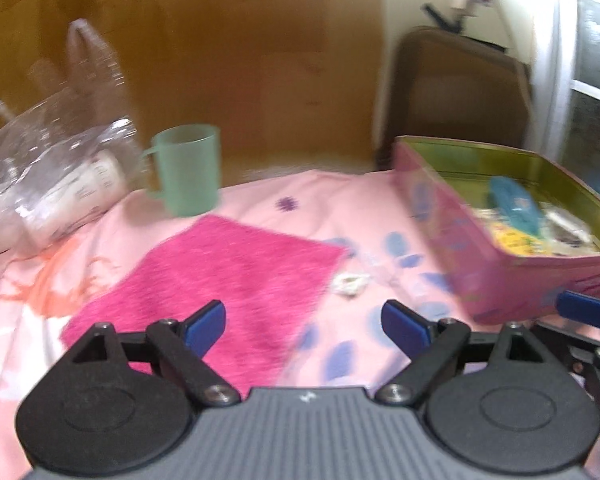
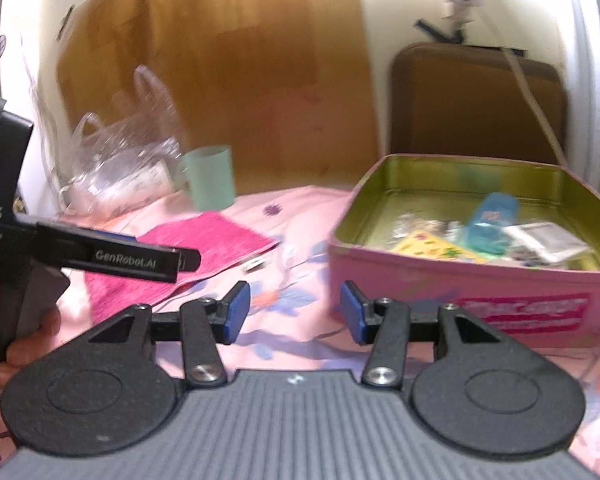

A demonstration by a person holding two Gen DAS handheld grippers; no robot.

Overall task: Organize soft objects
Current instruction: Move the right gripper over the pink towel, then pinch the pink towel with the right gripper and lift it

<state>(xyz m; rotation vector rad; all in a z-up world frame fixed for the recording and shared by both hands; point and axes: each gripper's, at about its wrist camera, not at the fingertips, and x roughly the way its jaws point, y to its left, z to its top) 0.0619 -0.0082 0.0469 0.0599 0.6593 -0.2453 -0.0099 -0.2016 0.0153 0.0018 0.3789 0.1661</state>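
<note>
A bright pink towel lies flat on the pink flowered bedsheet. It also shows in the right wrist view. My left gripper is open and empty, just above the towel's near right edge. It shows from the side in the right wrist view, over the towel. My right gripper is open and empty, over the sheet between the towel and a pink tin box. One of the right gripper's fingertips shows at the right edge of the left wrist view.
The open pink tin holds small packets and a blue case. A green mug and a clear plastic bag with a bottle stand at the back left. A small white scrap lies by the towel. A brown chair stands behind.
</note>
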